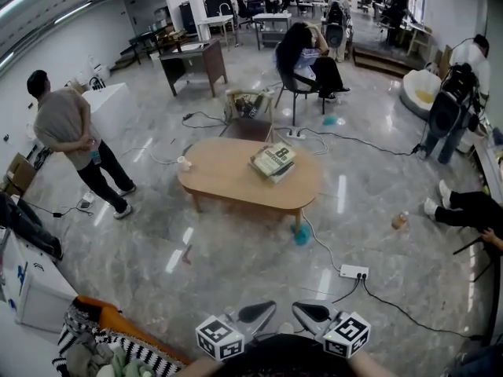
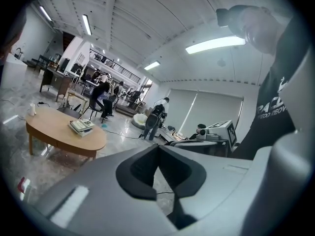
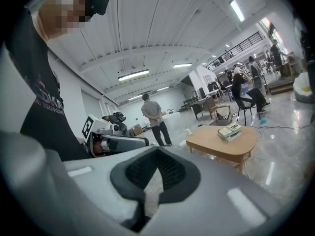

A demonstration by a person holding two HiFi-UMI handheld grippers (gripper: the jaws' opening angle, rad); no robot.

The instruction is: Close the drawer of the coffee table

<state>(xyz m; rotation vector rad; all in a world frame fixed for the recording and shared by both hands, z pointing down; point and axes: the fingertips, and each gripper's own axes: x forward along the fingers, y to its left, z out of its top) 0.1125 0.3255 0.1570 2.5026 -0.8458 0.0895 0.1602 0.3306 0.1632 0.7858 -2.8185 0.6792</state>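
Jaws on both grippers are sitting shut on nothing: the left gripper (image 1: pixel 258 312) and right gripper (image 1: pixel 310 312) are hovering side by side, well short of the table (image 1: pixel 224 187), probably because a drawer push would need no grip. Farther off, the table is carrying books (image 1: pixel 273 160) and a cup (image 1: pixel 183 163). Its drawer is not showing in any view, so open or shut I cannot tell.

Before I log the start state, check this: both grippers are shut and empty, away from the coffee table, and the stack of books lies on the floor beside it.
One error: the head view shows the stack of books lying on the coffee table, not beside it. The rest holds.
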